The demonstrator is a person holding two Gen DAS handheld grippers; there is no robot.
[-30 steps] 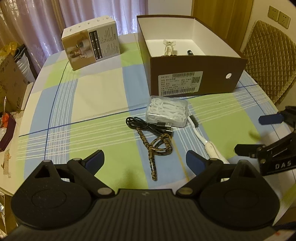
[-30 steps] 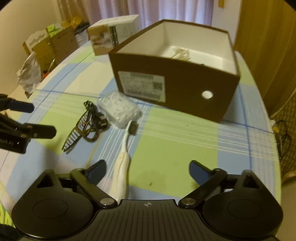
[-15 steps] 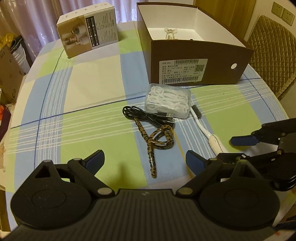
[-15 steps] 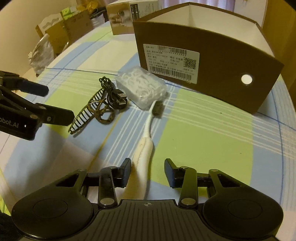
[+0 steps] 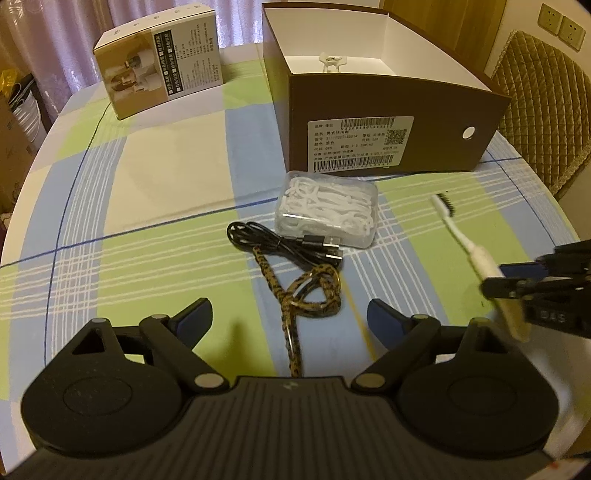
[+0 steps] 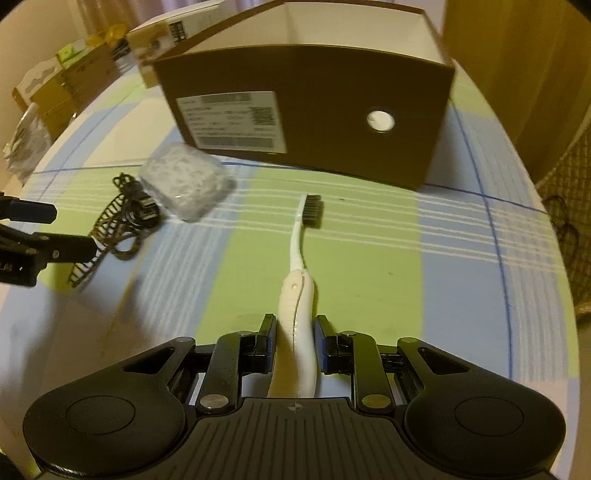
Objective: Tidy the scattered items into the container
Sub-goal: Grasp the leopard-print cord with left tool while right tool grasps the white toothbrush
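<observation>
both right tongs pads grip the toothbrush handle, bristles pointing toward the box; left tongs gape empty.

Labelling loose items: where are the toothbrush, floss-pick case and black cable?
toothbrush (image 6: 297, 236), right wrist view, white neck.
floss-pick case (image 5: 327, 208), left wrist view, clear lid.
black cable (image 5: 258, 238), left wrist view, coiled part.

This is a room in a home. A round table has a checked cloth, a padded chair stands beside it, curtains hang behind, wall sockets and cardboard boxes are at the side.
</observation>
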